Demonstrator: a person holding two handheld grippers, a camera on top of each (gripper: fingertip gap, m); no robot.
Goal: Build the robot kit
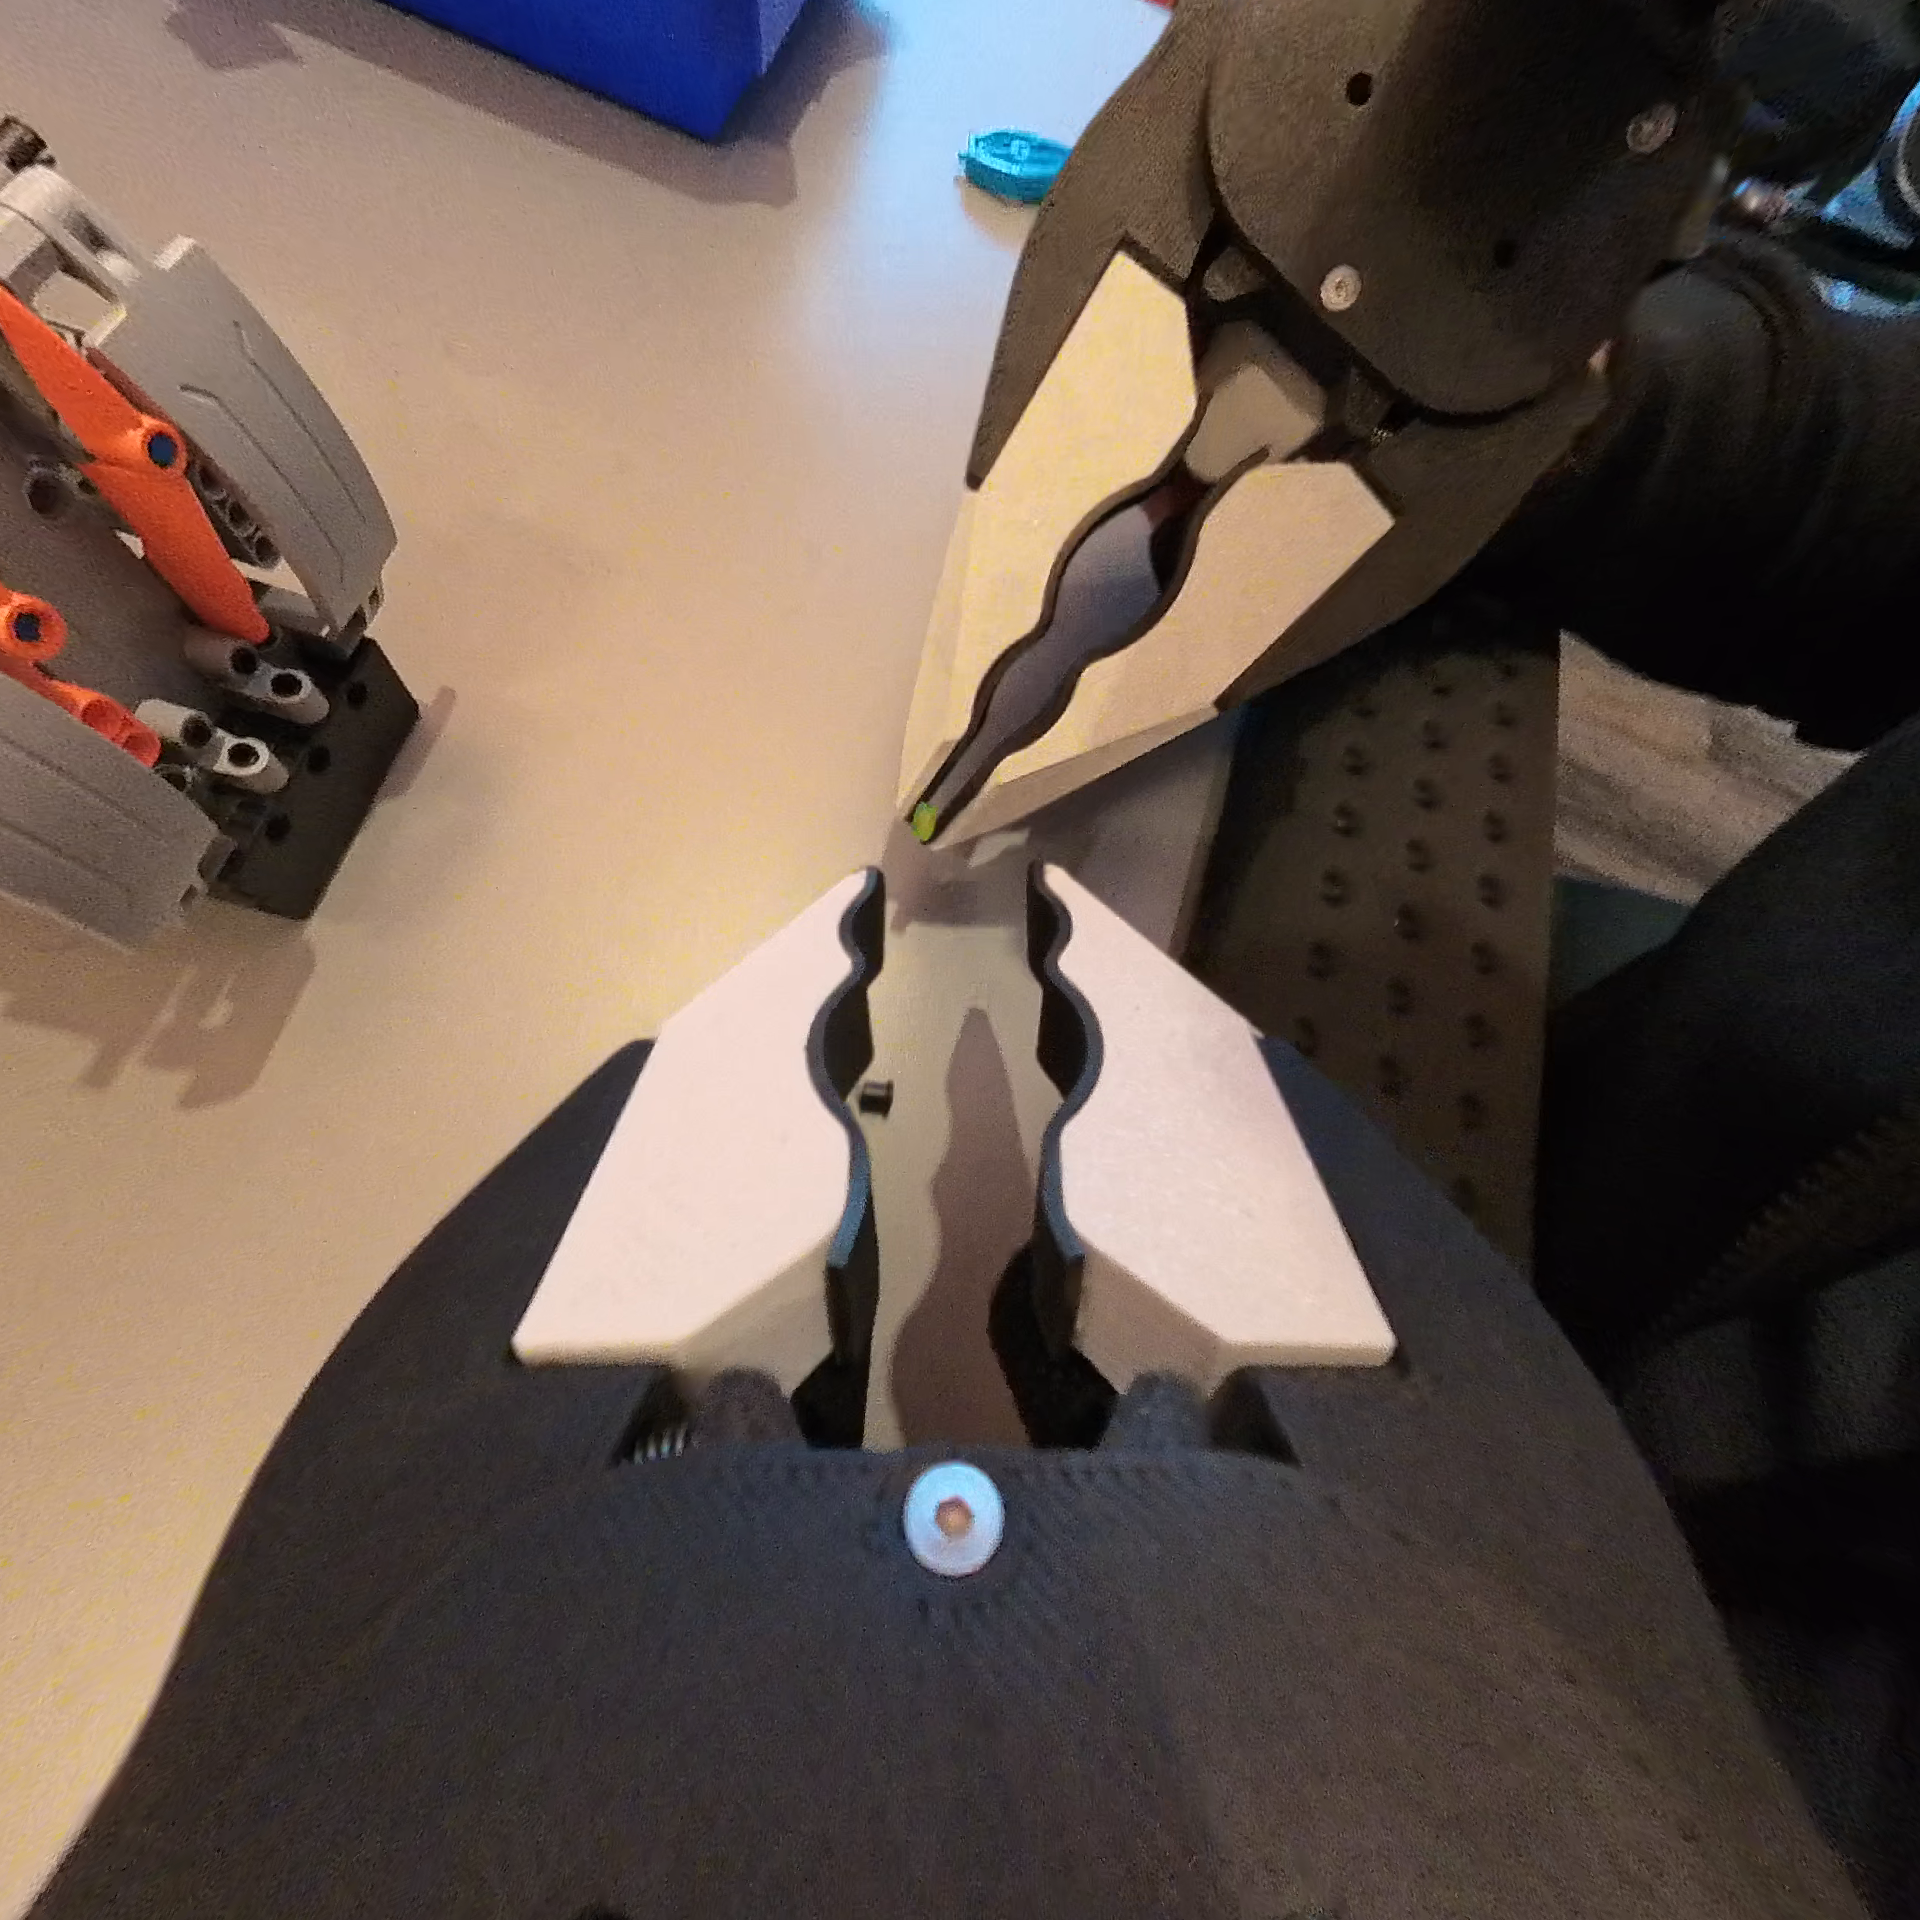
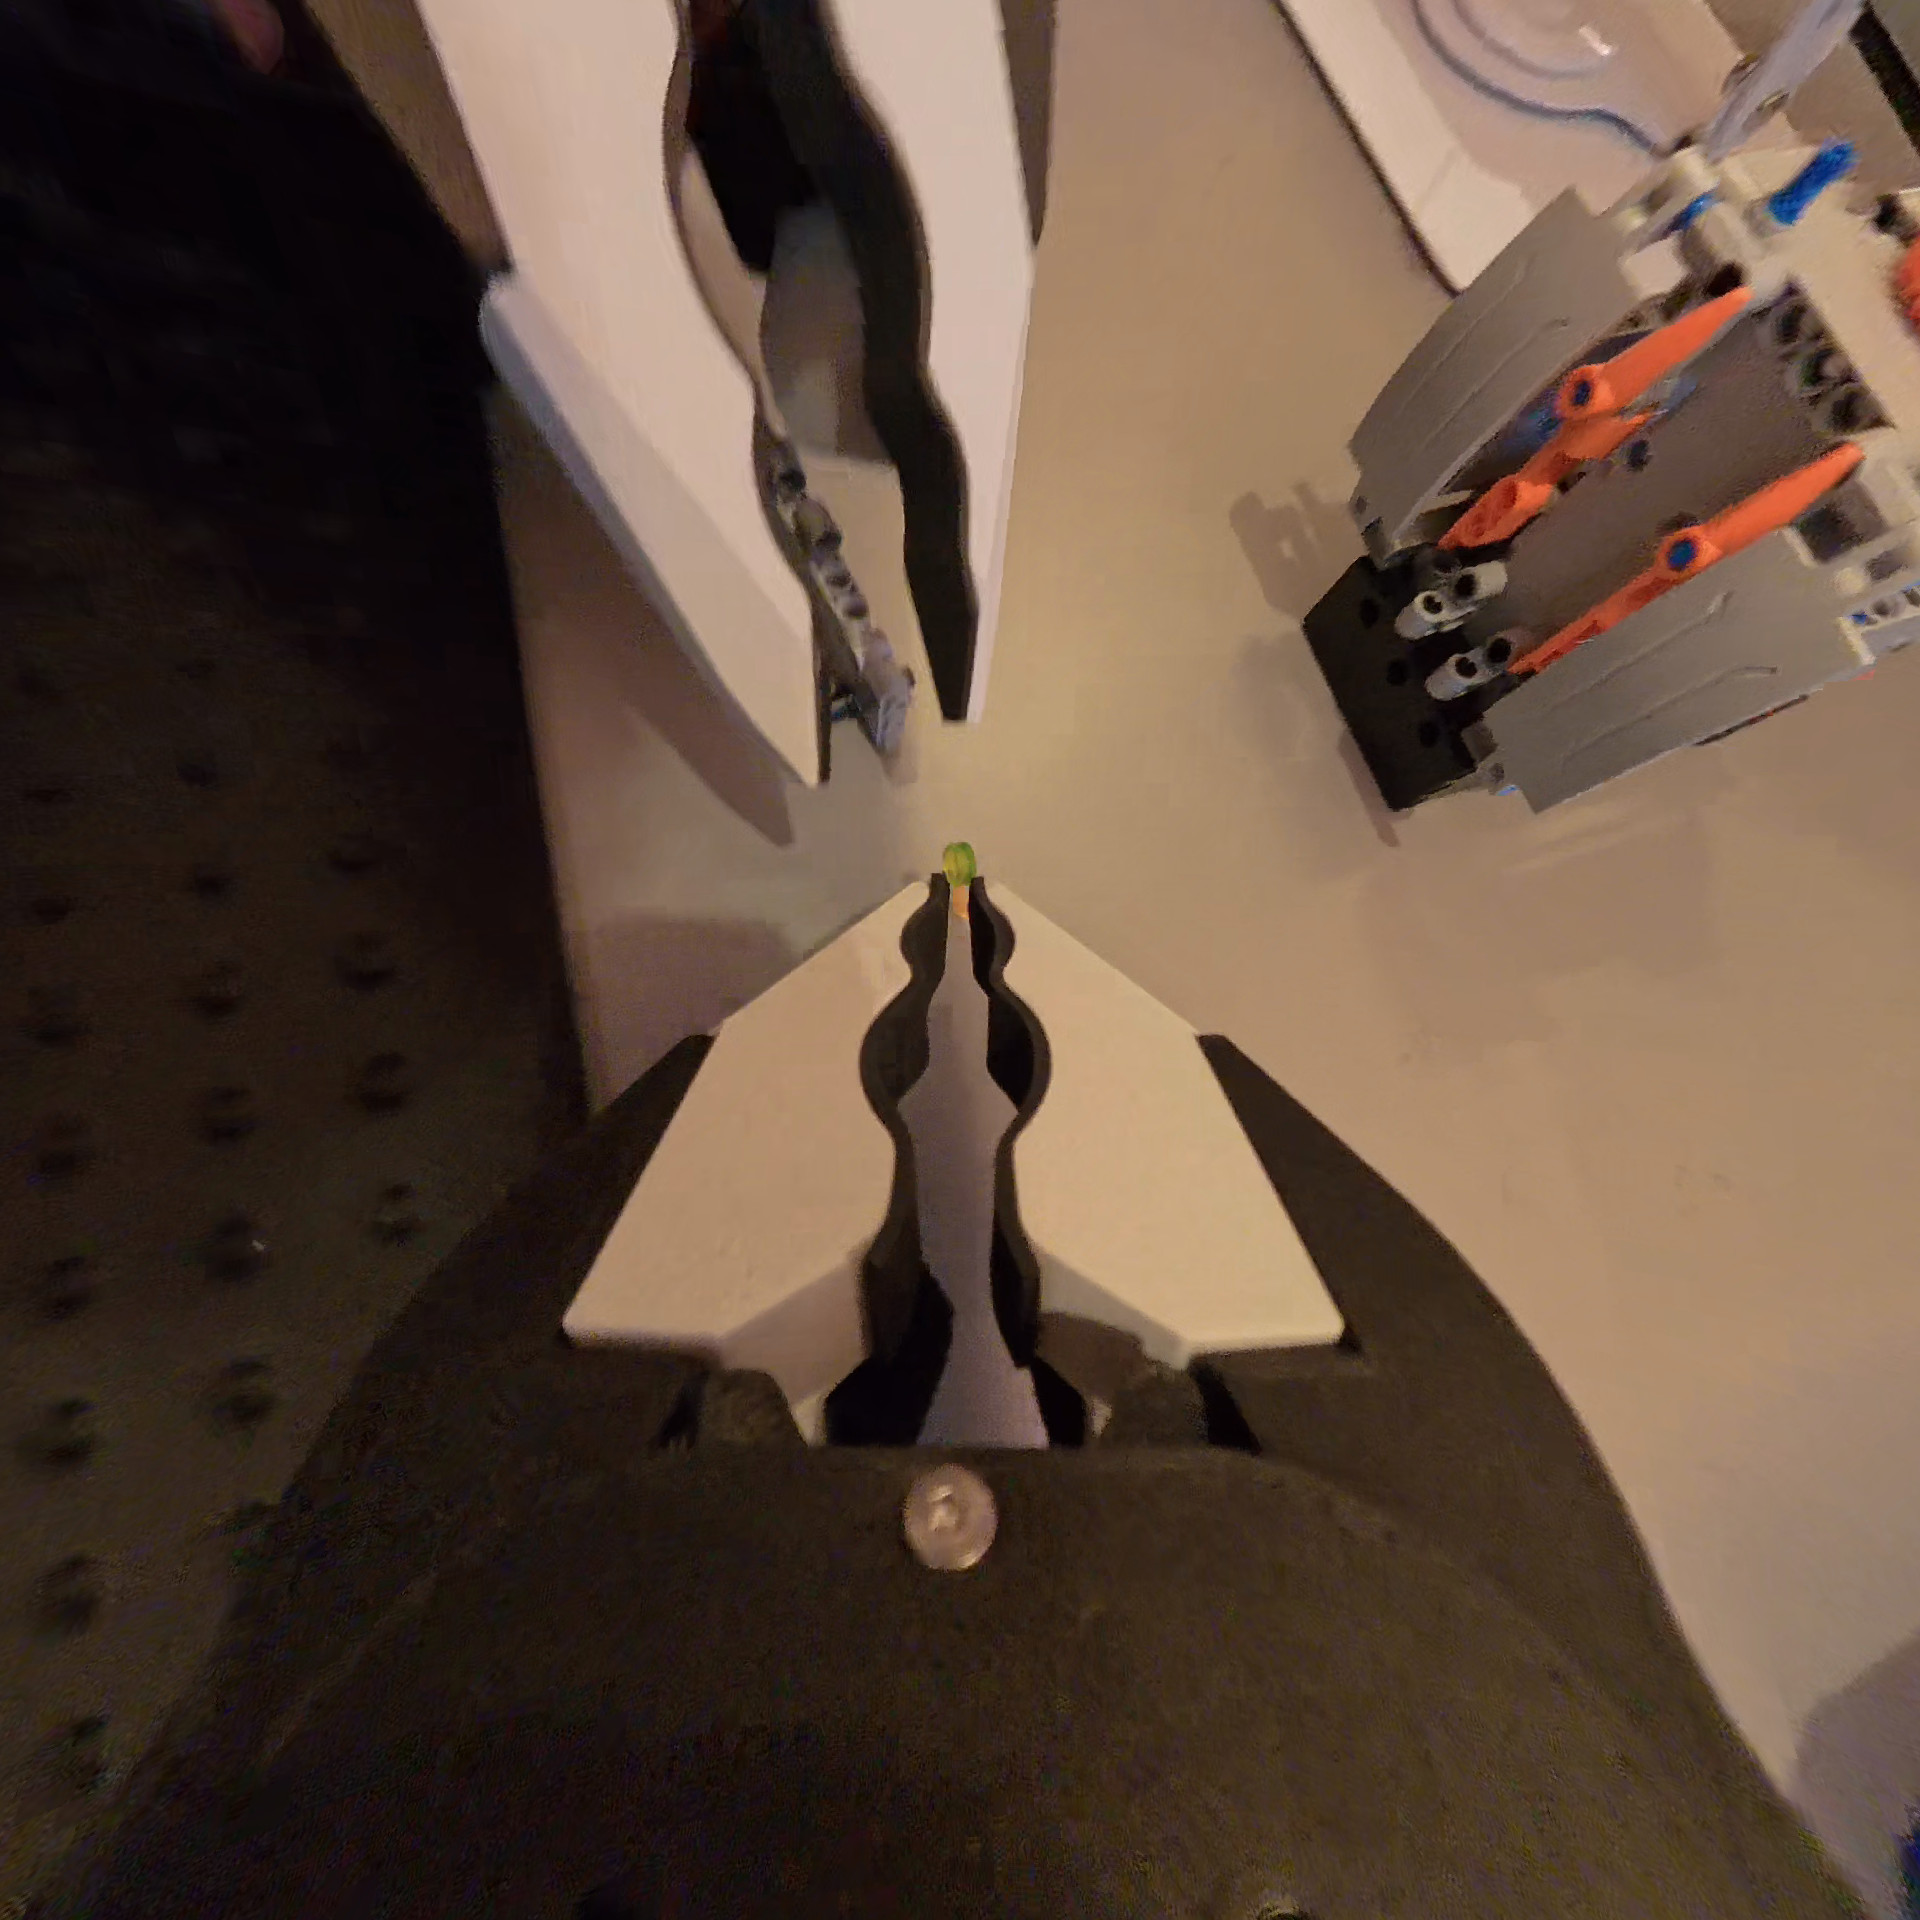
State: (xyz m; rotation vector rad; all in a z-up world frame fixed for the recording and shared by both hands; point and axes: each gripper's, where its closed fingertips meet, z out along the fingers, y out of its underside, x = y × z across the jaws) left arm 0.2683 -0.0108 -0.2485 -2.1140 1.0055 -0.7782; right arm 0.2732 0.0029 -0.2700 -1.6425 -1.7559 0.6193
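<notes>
The right gripper (image 2: 958,883) has its fingers clamped on a small green-tipped pin (image 2: 958,864), which points straight at the left gripper (image 1: 956,883). The left fingers stand apart, just beside the pin. A toy model (image 1: 156,582) sits on the table (image 1: 623,520), well apart.

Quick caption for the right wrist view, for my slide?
Right hand-held gripper pinching a tiny green-tipped piece, facing the open left hand-held gripper.

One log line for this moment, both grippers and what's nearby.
left gripper: open, empty | right gripper: shut on green peg, tip to tip with left | brick model: on table, untouched
</notes>
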